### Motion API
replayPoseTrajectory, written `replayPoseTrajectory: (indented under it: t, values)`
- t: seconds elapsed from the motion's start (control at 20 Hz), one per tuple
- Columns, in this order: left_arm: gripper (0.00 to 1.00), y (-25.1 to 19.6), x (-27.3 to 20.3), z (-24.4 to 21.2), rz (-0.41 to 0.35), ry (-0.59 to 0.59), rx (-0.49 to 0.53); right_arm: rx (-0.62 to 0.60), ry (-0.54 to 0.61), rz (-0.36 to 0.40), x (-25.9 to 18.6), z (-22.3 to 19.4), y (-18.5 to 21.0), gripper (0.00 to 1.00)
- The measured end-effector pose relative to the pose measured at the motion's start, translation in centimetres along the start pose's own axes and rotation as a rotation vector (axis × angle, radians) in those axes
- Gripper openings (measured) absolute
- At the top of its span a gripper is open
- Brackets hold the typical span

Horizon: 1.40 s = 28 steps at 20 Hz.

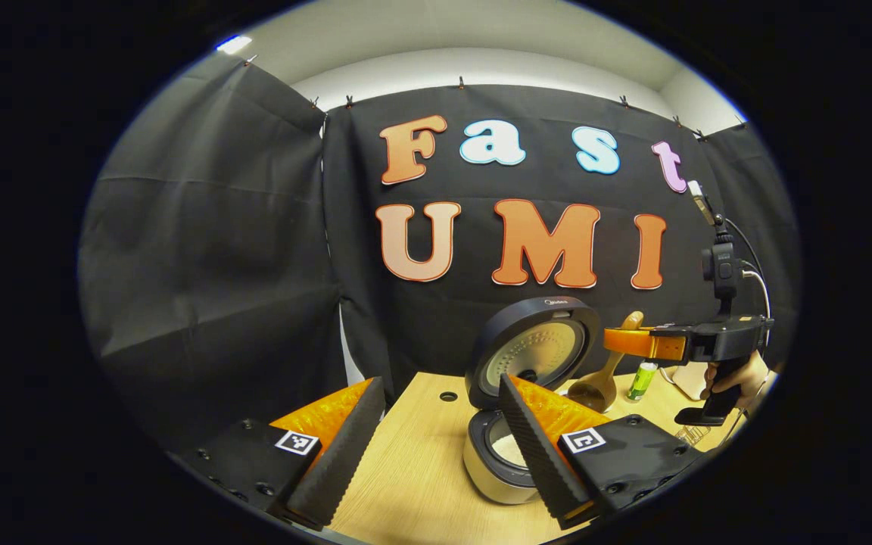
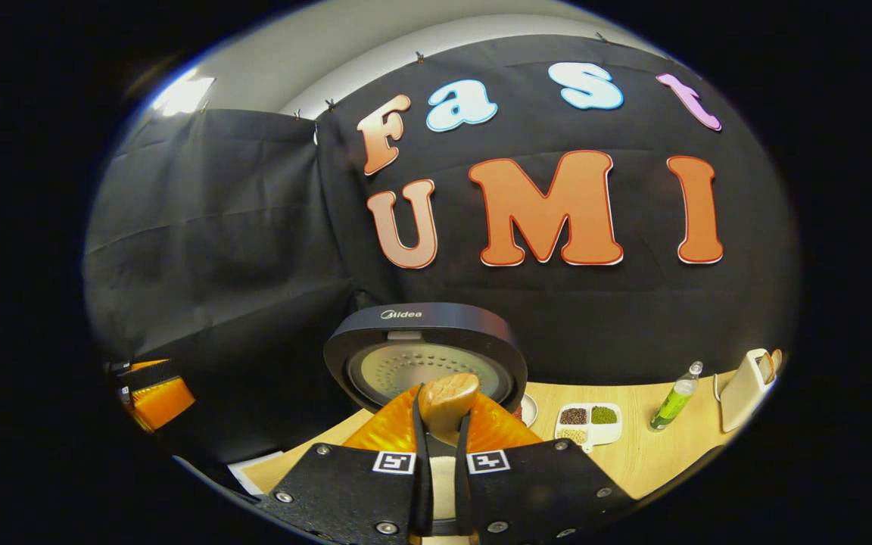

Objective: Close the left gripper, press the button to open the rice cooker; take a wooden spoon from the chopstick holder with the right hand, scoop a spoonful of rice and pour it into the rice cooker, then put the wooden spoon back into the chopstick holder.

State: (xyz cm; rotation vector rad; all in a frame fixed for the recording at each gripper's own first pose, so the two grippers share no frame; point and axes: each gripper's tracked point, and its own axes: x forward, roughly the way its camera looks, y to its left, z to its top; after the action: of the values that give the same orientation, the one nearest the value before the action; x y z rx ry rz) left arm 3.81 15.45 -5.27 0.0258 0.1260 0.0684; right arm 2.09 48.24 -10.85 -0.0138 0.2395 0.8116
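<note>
The rice cooker [image 1: 490,473] stands open on the wooden table, its lid [image 1: 534,354] upright and white rice showing in the pot. My left gripper [image 1: 440,454] is open, its fingers spread wide in front of the cooker with nothing between them. To the right, my right gripper [image 1: 621,342] is shut on the handle of the wooden spoon [image 1: 607,372], whose bowl hangs just right of the lid. In the right gripper view the spoon handle [image 2: 447,401] sits between the shut fingers of my right gripper [image 2: 442,428], before the cooker lid [image 2: 425,356]. The white chopstick holder [image 2: 742,390] stands far right.
A divided white dish [image 2: 589,424] with grains lies right of the cooker, and a green bottle [image 2: 674,405] stands beyond it. A hand [image 1: 735,375] holds the right gripper's grip. The table [image 1: 413,454] has a small hole near its back edge. My left gripper [image 2: 156,397] shows far left.
</note>
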Motion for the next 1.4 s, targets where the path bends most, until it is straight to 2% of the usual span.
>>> replayPoseTrajectory:
  t: [0.3, 0.45, 0.55, 1.0, 1.05, 1.1, 1.2, 1.4]
  values:
    - [0.97, -0.7, -0.2, 0.8, -0.003, -0.021, -0.020, 0.137, -0.019, -0.022, -2.2, 1.6, -2.0, 0.11]
    - [1.00, -0.9, -0.2, 1.7, -0.008, -0.044, -0.009, 0.182, -0.049, -0.045, -4.3, 2.8, -4.2, 0.11]
    - [0.97, -1.1, -0.1, 2.2, -0.003, -0.056, -0.009, 0.219, -0.064, -0.072, -5.9, 3.2, -6.3, 0.11]
    - [1.00, -3.3, 0.6, 2.3, -0.011, -0.067, 0.022, 0.325, -0.121, -0.308, -14.9, 1.3, -19.1, 0.11]
    - [0.97, -3.6, 0.7, 2.4, -0.011, -0.068, 0.028, 0.334, -0.121, -0.334, -16.0, 0.6, -20.4, 0.11]
    - [1.00, -4.0, 0.8, 2.4, -0.014, -0.070, 0.029, 0.338, -0.118, -0.362, -17.0, 0.0, -21.7, 0.11]
    - [0.97, -5.0, 1.0, 2.5, -0.031, -0.071, 0.027, 0.354, -0.109, -0.414, -18.8, -1.8, -24.2, 0.11]
    - [0.96, -6.5, 1.0, 2.1, -0.060, -0.057, 0.020, 0.403, -0.083, -0.480, -21.4, -5.4, -27.3, 0.11]
